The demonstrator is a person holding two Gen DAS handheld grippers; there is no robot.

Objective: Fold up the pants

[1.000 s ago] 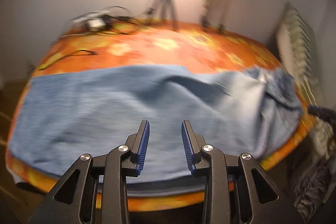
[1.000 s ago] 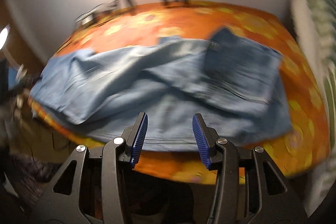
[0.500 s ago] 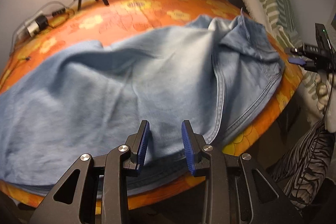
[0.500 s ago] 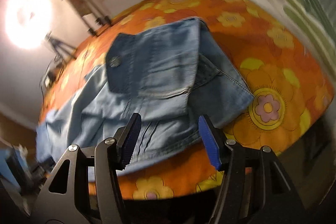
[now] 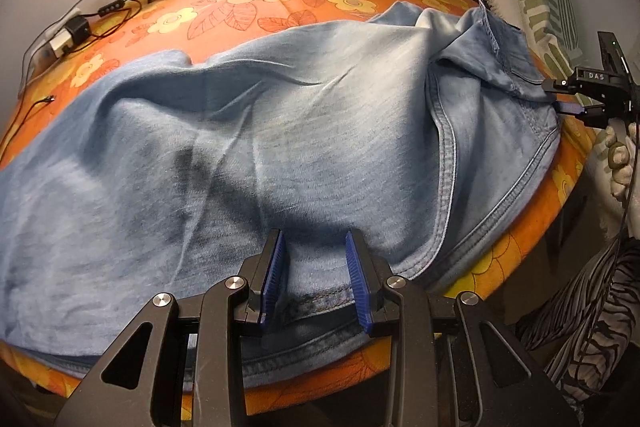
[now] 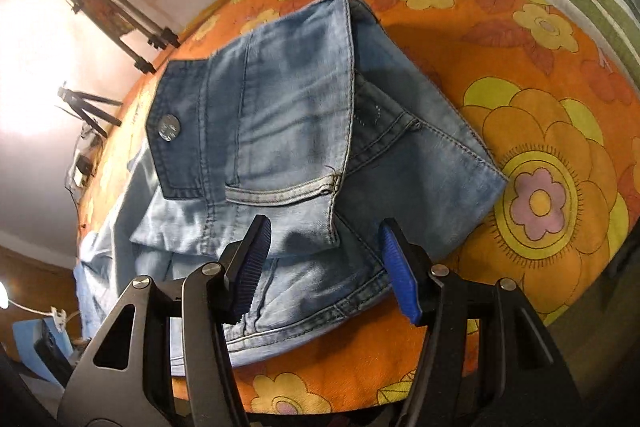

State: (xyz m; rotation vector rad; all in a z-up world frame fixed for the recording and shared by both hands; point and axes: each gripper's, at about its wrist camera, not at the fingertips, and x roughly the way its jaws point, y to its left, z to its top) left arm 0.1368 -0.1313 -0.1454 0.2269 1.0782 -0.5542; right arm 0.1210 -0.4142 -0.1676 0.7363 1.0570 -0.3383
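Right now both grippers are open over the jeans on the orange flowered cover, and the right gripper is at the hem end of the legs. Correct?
Not quite. The right gripper is at the waist end of the jeans: the right wrist view shows the waistband button and pocket there. Both it and the left gripper are open over the jeans on the orange flowered cover.

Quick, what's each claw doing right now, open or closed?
Left claw: open, straddling the jeans edge.
Right claw: open, over the waistband, holding nothing.

Matt, soft-washed denim pants (image 5: 280, 147) with a dull metal button (image 6: 168, 127) lie ahead of matt black grippers with ribbed blue pads (image 6: 400, 283).
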